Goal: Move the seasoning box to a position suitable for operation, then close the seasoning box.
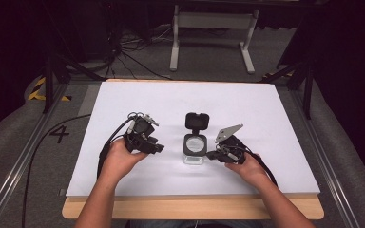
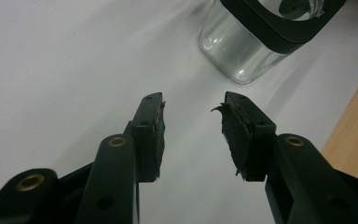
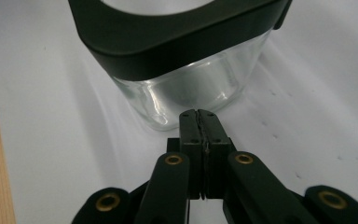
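Observation:
A clear square glass jar (image 1: 195, 148) with a black rim stands near the middle of the white board (image 1: 171, 99), its black hinged lid (image 1: 197, 120) flipped open toward the far side. My left gripper (image 1: 158, 148) lies to the left of the jar, pointing at it, apart from it. In the left gripper view its jaws (image 2: 193, 100) stand open with nothing between them, and the jar (image 2: 242, 51) is ahead to the right. My right gripper (image 1: 212, 154) is shut and empty. In the right gripper view its tips (image 3: 199, 114) sit right at the jar's (image 3: 186, 88) lower glass wall.
The white board rests on a wooden tabletop (image 1: 195, 209) whose edge shows along the near side. Metal rails (image 1: 24, 156) run along both sides of the table. Beyond the far edge are floor cables (image 1: 138, 57) and a white stand (image 1: 214, 28).

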The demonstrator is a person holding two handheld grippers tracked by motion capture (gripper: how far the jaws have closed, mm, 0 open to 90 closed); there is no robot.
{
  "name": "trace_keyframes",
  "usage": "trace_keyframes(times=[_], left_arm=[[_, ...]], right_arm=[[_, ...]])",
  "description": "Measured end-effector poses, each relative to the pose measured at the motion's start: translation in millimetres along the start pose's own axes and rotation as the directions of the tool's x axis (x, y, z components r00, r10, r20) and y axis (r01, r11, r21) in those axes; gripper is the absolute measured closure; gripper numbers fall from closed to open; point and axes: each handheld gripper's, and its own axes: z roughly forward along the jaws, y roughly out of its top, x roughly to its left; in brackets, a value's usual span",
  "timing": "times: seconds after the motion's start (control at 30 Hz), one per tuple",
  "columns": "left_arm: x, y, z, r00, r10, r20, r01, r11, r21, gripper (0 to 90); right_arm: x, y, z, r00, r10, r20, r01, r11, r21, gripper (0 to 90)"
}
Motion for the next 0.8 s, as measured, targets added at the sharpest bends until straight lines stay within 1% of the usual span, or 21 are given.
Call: trace_keyframes(times=[0.13,0.17,0.2,0.23,0.27,0.3,0.33,0.37,0.4,0.47,0.5,0.53,0.6,0.63,0.67,0.73,0.77,0.8], left_arm=[[-3.7,1.6,1.5,0.9998,0.012,0.015,-0.013,0.9999,0.011,61.2],[-4.2,2.0,2.1,0.9994,0.026,0.021,-0.027,0.9995,0.017,62.0],[-5.5,2.1,2.3,0.9993,0.030,0.021,-0.030,0.9993,0.022,63.3],[-7.1,1.5,3.4,0.9993,0.027,0.026,-0.028,0.9995,0.014,64.6],[-8.6,1.2,2.5,0.9991,0.029,0.032,-0.030,0.9993,0.025,65.6],[-9.5,1.1,2.4,0.9989,0.035,0.032,-0.036,0.9992,0.019,66.5],[-10.6,1.0,1.9,0.9988,0.033,0.037,-0.034,0.9993,0.014,67.7],[-10.6,1.0,1.9,0.9988,0.033,0.037,-0.034,0.9993,0.014,68.6],[-12.3,1.0,0.9,0.9984,0.038,0.041,-0.038,0.9993,0.004,69.7],[-13.6,1.2,0.1,0.9982,0.041,0.044,-0.042,0.9991,0.007,72.6],[-15.4,0.8,0.7,0.9973,0.046,0.057,-0.046,0.9989,-0.006,72.6],[-16.6,1.1,-0.1,0.9957,0.059,0.071,-0.059,0.9982,0.000,75.6],[-20.3,1.5,0.5,0.9908,0.080,0.109,-0.080,0.9968,-0.009,81.2],[-21.4,1.4,1.7,0.9891,0.086,0.120,-0.083,0.9962,-0.024,83.7],[-22.7,1.4,2.4,0.9875,0.085,0.132,-0.082,0.9962,-0.028,85.8],[-23.5,2.4,4.0,0.9869,0.083,0.138,-0.079,0.9963,-0.035,88.2],[-23.5,2.4,4.0,0.9869,0.083,0.138,-0.079,0.9963,-0.035,89.4],[-22.8,2.3,6.1,0.9861,0.077,0.147,-0.069,0.9960,-0.056,89.4]], right_arm=[[-3.9,0.6,-13.5,0.9992,0.022,0.034,-0.020,0.9991,-0.037,89.4],[-5.2,0.9,-16.8,0.9990,0.024,0.039,-0.022,0.9986,-0.047,89.4],[-6.6,1.7,-21.5,0.9984,0.034,0.044,-0.032,0.9979,-0.057,89.4],[-8.7,2.6,-26.1,0.9979,0.044,0.046,-0.041,0.9967,-0.070,89.4],[-10.9,3.9,-30.9,0.9976,0.056,0.042,-0.052,0.9950,-0.085,89.4],[-13.5,6.0,-36.5,0.9971,0.065,0.039,-0.061,0.9927,-0.105,89.4],[-14.7,7.9,-40.4,0.9968,0.066,0.046,-0.060,0.9916,-0.115,89.4],[-14.7,7.9,-40.4,0.9968,0.066,0.046,-0.060,0.9916,-0.115,89.4],[-15.6,12.8,-47.9,0.9962,0.066,0.056,-0.059,0.9905,-0.125,89.4],[-15.8,14.5,-49.9,0.9962,0.063,0.060,-0.055,0.9905,-0.126,89.4],[-16.3,16.8,-52.2,0.9963,0.057,0.064,-0.049,0.9907,-0.127,89.4],[-16.9,19.6,-55.0,0.9963,0.058,0.064,-0.049,0.9905,-0.128,89.4],[-17.8,25.3,-60.0,0.9964,0.053,0.067,-0.044,0.9909,-0.127,89.4],[-18.0,28.6,-63.0,0.9962,0.049,0.072,-0.039,0.9907,-0.130,89.4],[-18.2,31.3,-65.4,0.9963,0.045,0.073,-0.035,0.9904,-0.134,89.4],[-19.5,37.7,-70.2,0.9962,0.041,0.077,-0.030,0.9901,-0.137,89.4],[-20.4,41.2,-72.7,0.9963,0.045,0.073,-0.034,0.9896,-0.140,89.4],[-20.4,41.2,-72.7,0.9963,0.045,0.073,-0.034,0.9896,-0.140,89.4]])
